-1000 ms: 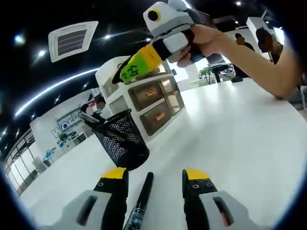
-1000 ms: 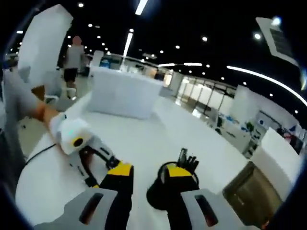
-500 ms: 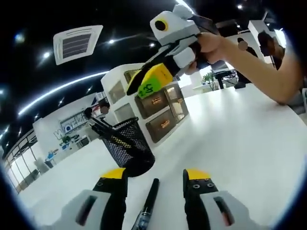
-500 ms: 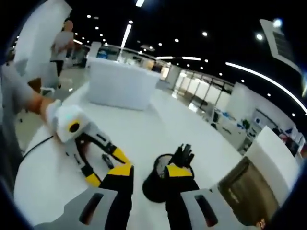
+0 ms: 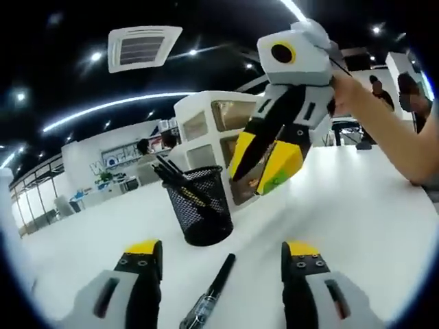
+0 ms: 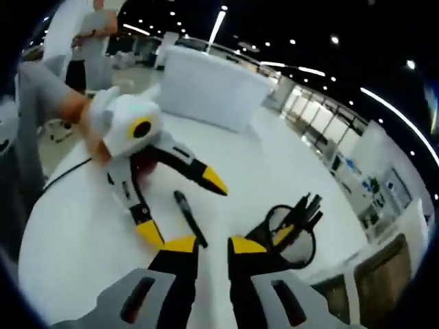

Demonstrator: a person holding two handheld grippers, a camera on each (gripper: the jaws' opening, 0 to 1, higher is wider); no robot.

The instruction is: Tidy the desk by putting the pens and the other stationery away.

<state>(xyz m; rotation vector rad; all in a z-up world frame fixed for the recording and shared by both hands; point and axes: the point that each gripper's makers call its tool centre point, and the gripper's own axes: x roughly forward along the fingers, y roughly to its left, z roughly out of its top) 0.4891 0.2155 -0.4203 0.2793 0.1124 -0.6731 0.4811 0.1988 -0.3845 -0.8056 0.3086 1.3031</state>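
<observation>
A black pen [image 5: 209, 296] lies on the white table [image 5: 370, 226] between the wide-apart jaws of my left gripper [image 5: 221, 264], which is open and not touching it. In the right gripper view the same pen [image 6: 188, 218] lies between the spread jaws of the left gripper [image 6: 180, 207]. Just behind it stands a black mesh pen holder [image 5: 199, 207] with several pens in it. My right gripper [image 5: 264, 161] hangs above the table to the right of the holder, its yellow tips close together. Its jaws [image 6: 213, 245] hold nothing, and the pen holder [image 6: 291, 236] is just to their right.
A white drawer unit [image 5: 212, 123] stands behind the holder. A person's hand [image 5: 353, 89] and forearm reach in from the right. A large white block [image 6: 212, 86] stands across the table, and a person [image 6: 96, 27] stands beyond the table edge.
My left gripper's jaws have spread wider around the pen. The right gripper has come down in front of the drawer unit, near the holder, and its view has tipped down towards the table.
</observation>
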